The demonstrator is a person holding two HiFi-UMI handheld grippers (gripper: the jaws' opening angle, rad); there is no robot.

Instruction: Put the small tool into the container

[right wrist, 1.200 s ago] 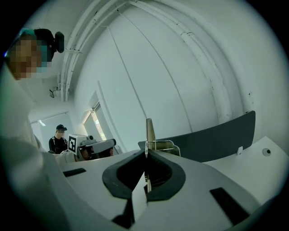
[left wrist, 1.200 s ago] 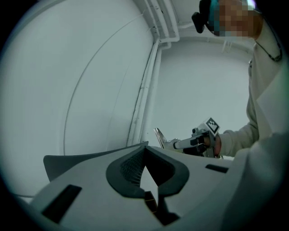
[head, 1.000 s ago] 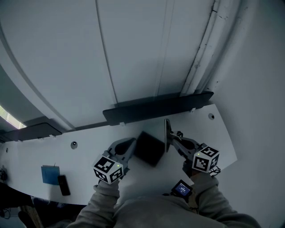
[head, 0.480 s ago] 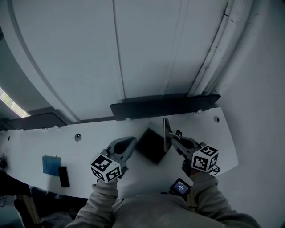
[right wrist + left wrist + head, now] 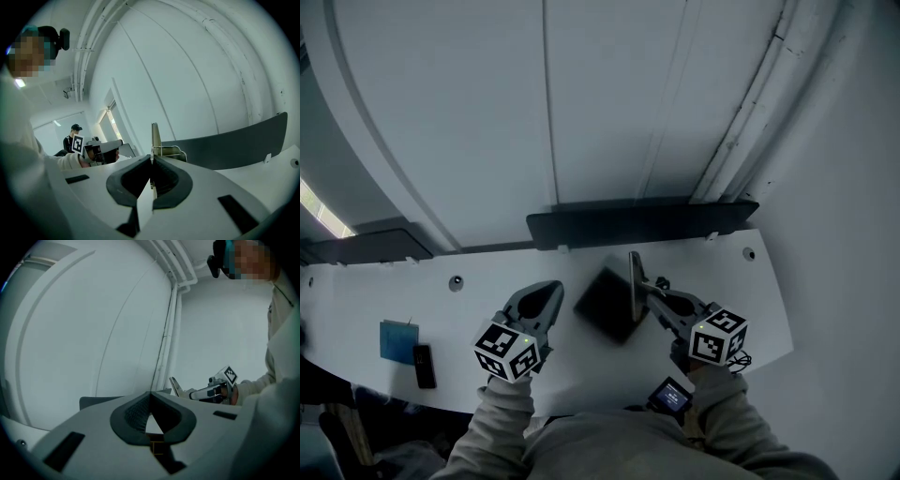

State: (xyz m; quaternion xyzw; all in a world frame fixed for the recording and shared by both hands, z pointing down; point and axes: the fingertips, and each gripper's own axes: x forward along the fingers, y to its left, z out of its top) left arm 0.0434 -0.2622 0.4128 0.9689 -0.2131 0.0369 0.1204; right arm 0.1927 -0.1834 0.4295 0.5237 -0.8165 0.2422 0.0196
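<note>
right gripper (image 5: 151, 161) is seen closed tight on the small tool (image 5: 155, 136), a thin flat metal strip that is pinched at its lower end between the jaws and held upright above their tips. a bent metal loop (image 5: 171, 151) is seen on the strip's right side. left gripper (image 5: 150, 393) is seen with its jaws brought together at the tips, and nothing is held between them.

the white table (image 5: 750, 309) is spread across the head view, and a long dark panel (image 5: 675, 220) is set along its far edge against the white wall (image 5: 609, 94). the container (image 5: 605, 305), a dark square box, is placed on the table between the two grippers, near the panel. the small tool is held just at the container's right edge, with its strip standing on edge alongside it. whether the two are touching cannot be told. the left gripper is kept to the left of the container, slightly apart from it, with its tips pointed toward the panel.

near the left end of the table a blue square item (image 5: 394, 339) is laid, and a small black object (image 5: 422, 366) is set just beside it on the right. a small device (image 5: 670, 396) with a lit blue screen is worn at the right wrist.
</note>
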